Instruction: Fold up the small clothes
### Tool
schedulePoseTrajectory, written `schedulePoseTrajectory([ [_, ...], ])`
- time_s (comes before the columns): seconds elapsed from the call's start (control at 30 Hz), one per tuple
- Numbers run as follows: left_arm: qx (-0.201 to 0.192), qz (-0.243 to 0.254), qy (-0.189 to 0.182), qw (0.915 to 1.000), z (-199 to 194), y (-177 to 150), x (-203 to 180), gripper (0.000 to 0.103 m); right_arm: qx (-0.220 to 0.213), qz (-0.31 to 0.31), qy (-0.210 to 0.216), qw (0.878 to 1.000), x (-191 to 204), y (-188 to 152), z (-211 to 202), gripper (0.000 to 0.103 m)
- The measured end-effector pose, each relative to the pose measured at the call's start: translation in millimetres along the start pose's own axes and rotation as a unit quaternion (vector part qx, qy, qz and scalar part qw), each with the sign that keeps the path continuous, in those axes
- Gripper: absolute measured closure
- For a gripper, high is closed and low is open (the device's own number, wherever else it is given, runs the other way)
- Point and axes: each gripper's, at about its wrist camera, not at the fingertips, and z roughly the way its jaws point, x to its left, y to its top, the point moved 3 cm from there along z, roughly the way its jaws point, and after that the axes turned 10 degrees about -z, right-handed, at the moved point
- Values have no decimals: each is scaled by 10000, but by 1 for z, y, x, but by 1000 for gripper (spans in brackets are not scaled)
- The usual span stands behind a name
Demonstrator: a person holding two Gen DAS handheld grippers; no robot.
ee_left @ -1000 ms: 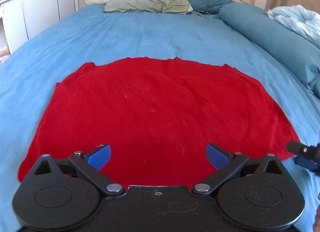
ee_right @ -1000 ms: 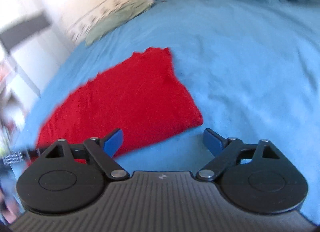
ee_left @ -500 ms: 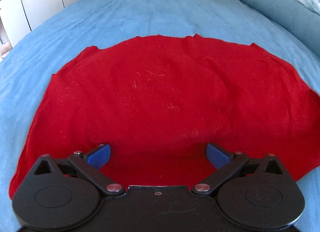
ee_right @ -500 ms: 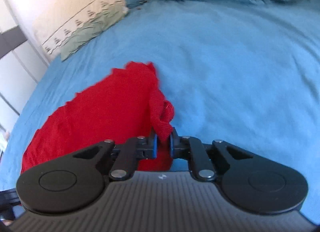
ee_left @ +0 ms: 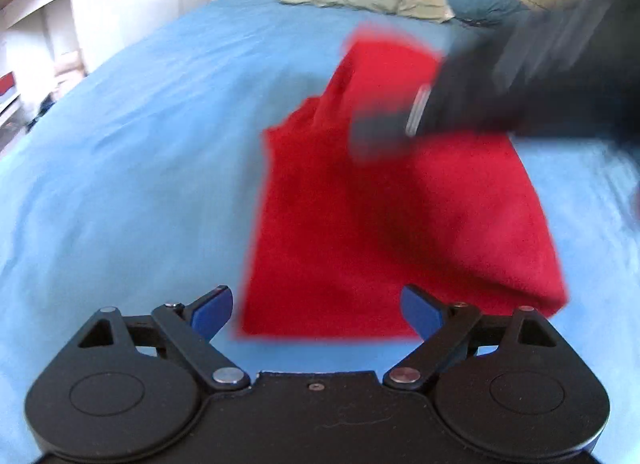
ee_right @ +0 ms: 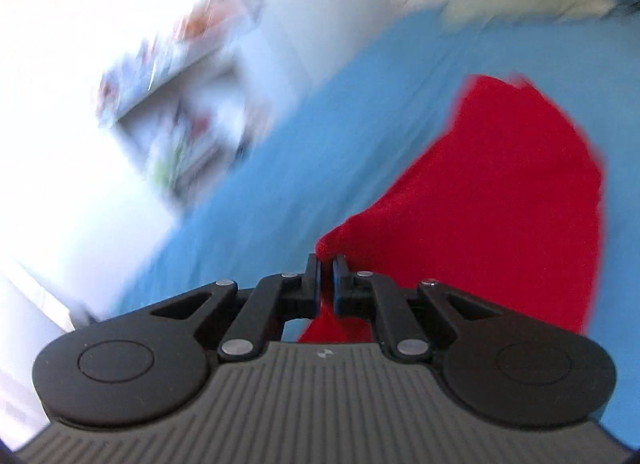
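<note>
1. Right black two-finger gripper (ee_right: 327,264) pinches a corner of the red knit garment (ee_left: 392,224), part lifted above the blue bedsheet (ee_left: 140,168)
2. Left black gripper (ee_left: 316,310) hovers spread wide at the garment's near edge

Right gripper (ee_right: 327,278), jaws pinching red garment (ee_left: 400,232) edge, has carried it across; garment now folded narrower.

Fuzzy matt red cloth (ee_left: 400,224), soft blue bedsheet (ee_left: 140,144), matt black plastic gripper bodies.

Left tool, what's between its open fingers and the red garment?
Only a strip of bare blue bedsheet, seen in the left wrist view, separates the left tool from the red garment.
</note>
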Motion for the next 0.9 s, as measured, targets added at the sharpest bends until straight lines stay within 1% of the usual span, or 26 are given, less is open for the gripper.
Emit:
schedulePoseTrajectory([
  [0.03,51,-8,27,10000,-1,-6,11,9,300,-95,-55,9995,5,-11,22,82],
  [0.07,91,-10,27,10000,-1,-12,21,9,444,-203,-108,9987,10,-20,36,82],
  [0.1,123,-13,24,9999,-1,-17,28,9,480,-300,-121,9983,13,-27,44,81],
  [0.13,151,-18,12,9999,-1,-22,34,9,454,-364,-117,9982,16,-31,48,77],
  [0.17,163,-23,-27,9999,-1,-26,39,9,390,-360,-112,9985,19,-32,47,66],
  [0.2,145,-22,-85,9999,-3,-29,42,9,313,-326,-20,9990,19,-30,42,56],
  [0.23,106,-21,-127,9999,-5,-31,43,9,183,-333,62,9993,22,-29,33,35],
  [0.27,58,-36,-180,9998,-8,-31,43,9,1,-373,37,9993,22,-25,24,22],
  [0.33,-70,-105,-399,9991,-17,-31,43,9,-447,-522,-124,9976,19,-13,-8,18],
  [0.37,-147,-140,-538,9983,-21,-31,41,9,-573,-576,-266,9963,15,-9,-22,15],
  [0.4,-222,-185,-666,9974,-25,-31,39,9,-689,-624,-514,9943,13,-9,-39,14],
  [0.47,-329,-388,-959,9941,-30,-27,39,12,-854,-706,-1174,9869,5,-15,-68,3],
  [0.5,-339,-502,-1060,9925,-30,-25,38,14,-880,-710,-1514,9820,0,-22,-80,2],
  [0.53,-339,-625,-1167,9906,-29,-23,37,21,-857,-710,-1713,9789,-7,-30,-87,2],
  [0.57,-327,-739,-1261,9887,-27,-20,37,32,-821,-694,-1848,9769,-14,-40,-94,2],
  [0.6,-301,-828,-1317,9874,-24,-17,37,37,-755,-640,-1958,9756,-23,-52,-98,2],
  [0.63,-252,-893,-1325,9868,-21,-14,35,46,-668,-569,-2026,9753,-31,-64,-99,2],
  [0.67,-208,-944,-1321,9865,-17,-11,34,48,-566,-458,-2057,9759,-38,-78,-100,2],
  [0.8,-71,-1162,-1228,9856,0,1,29,51,-361,-243,-2035,9781,-48,-122,-91,2],
  [0.87,-52,-1346,-1215,9834,6,6,30,56,-349,-245,-2001,9788,-49,-143,-89,2],
  [0.9,-35,-1434,-1214,9822,10,9,30,59,-339,-253,-1999,9789,-48,-148,-83,2],
])
